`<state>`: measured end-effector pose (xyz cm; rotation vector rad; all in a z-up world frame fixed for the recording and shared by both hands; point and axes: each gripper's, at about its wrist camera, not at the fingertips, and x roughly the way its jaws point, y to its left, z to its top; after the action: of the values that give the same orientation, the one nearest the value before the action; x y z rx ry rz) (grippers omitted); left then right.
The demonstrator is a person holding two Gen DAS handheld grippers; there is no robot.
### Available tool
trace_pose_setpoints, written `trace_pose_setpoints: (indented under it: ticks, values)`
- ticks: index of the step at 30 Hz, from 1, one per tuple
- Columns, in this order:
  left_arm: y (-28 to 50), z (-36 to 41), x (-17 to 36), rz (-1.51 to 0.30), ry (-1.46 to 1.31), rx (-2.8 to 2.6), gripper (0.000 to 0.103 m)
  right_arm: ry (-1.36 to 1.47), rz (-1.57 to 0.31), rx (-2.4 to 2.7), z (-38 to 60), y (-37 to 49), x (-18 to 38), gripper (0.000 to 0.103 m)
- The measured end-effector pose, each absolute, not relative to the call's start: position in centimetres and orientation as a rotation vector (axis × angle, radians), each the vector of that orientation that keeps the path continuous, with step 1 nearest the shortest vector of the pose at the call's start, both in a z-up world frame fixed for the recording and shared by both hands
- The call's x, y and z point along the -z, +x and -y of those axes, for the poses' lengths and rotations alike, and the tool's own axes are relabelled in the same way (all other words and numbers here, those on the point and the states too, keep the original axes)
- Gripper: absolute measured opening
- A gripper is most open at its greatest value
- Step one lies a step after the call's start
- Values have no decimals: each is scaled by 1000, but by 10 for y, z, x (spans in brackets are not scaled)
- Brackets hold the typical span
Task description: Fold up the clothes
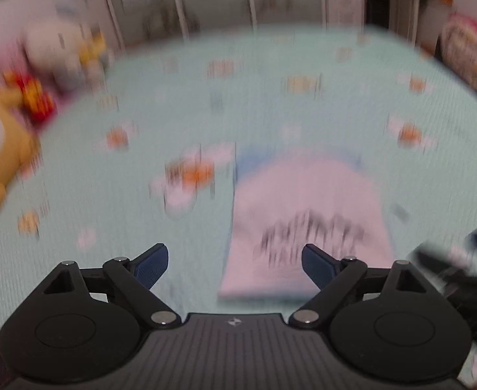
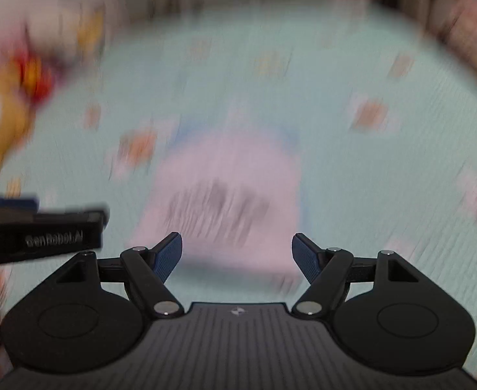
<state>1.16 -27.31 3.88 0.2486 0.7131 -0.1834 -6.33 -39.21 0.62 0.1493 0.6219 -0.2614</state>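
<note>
Folded garment (image 1: pixel 306 214): pale pink, dark print across its upper face, a blue edge showing at its far end; lies flat on the bedsheet (image 1: pixel 173 113), a mint-green cloth with small orange-and-white motifs. Both views are heavily blurred, so the print cannot be read.

Left gripper (image 1: pixel 235 261): jaws wide apart, blue pads bare, nothing between them; it hangs above the near left corner of the garment, not touching it.

Right gripper (image 2: pixel 237 253): jaws likewise spread, nothing gripped; the garment's near edge lies below and between its fingers, apart from the pads.

Plush toys (image 1: pixel 7 123): a yellow one, a white one and a red piece, grouped at the sheet's far left edge, well apart from the garment.
</note>
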Motion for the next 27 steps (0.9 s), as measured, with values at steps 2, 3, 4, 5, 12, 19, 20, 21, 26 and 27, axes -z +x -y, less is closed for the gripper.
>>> trace_pose_setpoints:
  ticks: [2,3,4,5,12,19,20,21,26,27]
  values:
    - [-3,283,-49,-595,238,220,96,1,-379,404,391,-94,-11,85]
    - [-9,290,-52,-553,232,254,99,-50,-284,457,393,-107,-10,85]
    - [-14,298,-55,-511,225,288,103,-82,-212,497,398,-118,-5,85]
    - [-19,307,-54,-474,224,328,103,-114,-140,536,402,-128,-1,85]
    - [-14,396,-18,-436,298,603,103,-29,-154,637,480,-138,36,85]
    - [27,490,47,-559,267,770,103,119,-258,747,574,-117,90,85]
    - [31,503,57,-557,267,777,103,124,-271,766,584,-110,100,85]
    - [32,515,67,-559,271,776,103,140,-287,783,595,-105,108,85]
    - [54,554,110,-605,266,807,103,240,-360,828,643,-77,156,85]
    - [58,560,117,-602,268,804,103,261,-370,835,650,-72,165,85]
